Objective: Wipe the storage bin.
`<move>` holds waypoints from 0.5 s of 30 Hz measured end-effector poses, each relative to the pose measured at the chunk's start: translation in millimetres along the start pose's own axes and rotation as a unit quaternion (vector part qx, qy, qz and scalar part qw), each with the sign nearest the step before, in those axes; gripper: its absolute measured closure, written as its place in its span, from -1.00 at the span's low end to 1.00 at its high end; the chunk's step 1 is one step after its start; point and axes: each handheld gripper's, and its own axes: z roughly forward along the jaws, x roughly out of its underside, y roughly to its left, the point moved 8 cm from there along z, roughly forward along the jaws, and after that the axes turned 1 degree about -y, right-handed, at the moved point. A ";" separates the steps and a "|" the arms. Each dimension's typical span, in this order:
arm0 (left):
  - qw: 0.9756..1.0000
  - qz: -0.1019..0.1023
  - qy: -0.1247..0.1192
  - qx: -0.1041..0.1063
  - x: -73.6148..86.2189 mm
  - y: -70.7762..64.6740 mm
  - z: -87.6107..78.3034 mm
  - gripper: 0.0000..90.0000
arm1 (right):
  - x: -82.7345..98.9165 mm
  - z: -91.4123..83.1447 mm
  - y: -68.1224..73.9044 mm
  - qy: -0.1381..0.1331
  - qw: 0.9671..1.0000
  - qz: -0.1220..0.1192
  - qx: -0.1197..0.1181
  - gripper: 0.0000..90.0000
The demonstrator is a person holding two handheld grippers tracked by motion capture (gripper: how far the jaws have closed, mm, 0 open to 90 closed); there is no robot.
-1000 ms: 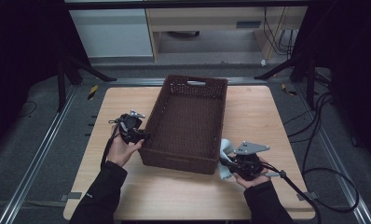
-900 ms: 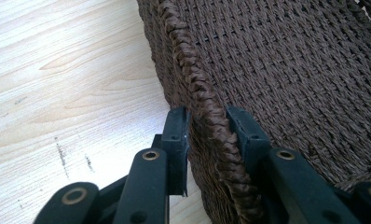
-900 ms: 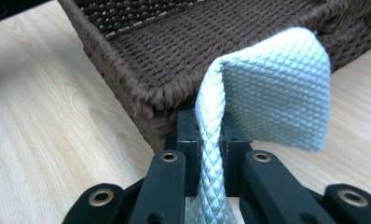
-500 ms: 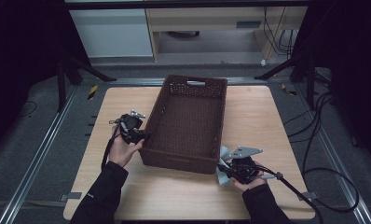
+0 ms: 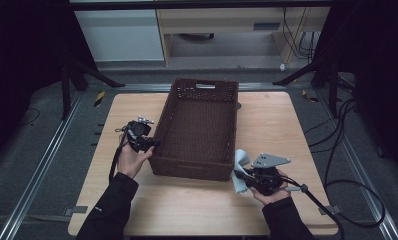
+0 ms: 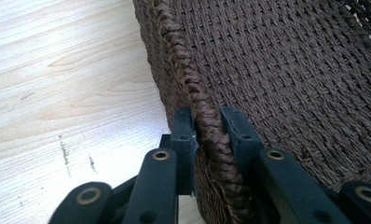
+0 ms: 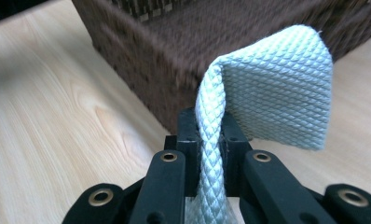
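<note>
A dark brown woven basket [image 5: 197, 125] stands in the middle of the wooden table [image 5: 272, 125]. My left gripper [image 5: 154, 145] is at the basket's left wall. In the left gripper view its jaws [image 6: 207, 116] have just been closing and now press on the braided rim [image 6: 193, 88], one inside and one outside. My right gripper [image 5: 239, 175] is by the basket's near right corner, shut on a pale blue-white quilted cloth [image 5: 242, 160]. In the right gripper view the cloth [image 7: 277, 84] is pinched between the jaws [image 7: 207, 121] and folds over to the right, in front of the basket wall [image 7: 141, 60].
A black cable [image 5: 347, 200] trails from the right gripper off the table's right side. Bare tabletop lies on both sides of the basket and along the near edge. Dark stands and a pale cabinet [image 5: 122, 35] are beyond the far edge.
The right gripper with the cloth has shifted only slightly near the basket's corner. The left hand stays at the basket's left rim.
</note>
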 end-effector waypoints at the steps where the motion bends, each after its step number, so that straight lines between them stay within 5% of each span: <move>1: 1.000 0.000 0.000 0.000 0.0 0.1 0.0 0.66 | 4.7 4.4 0.1 0.011 1.000 0.001 -0.002 0.84; 8: 1.000 0.002 -0.001 -0.003 0.7 -0.5 -0.1 0.66 | 28.5 23.9 -1.5 0.065 0.998 0.018 -0.011 0.84; 15: 1.000 0.001 -0.001 -0.003 1.1 -0.3 0.0 0.65 | -6.9 -9.0 1.1 -0.016 1.000 0.006 0.001 0.84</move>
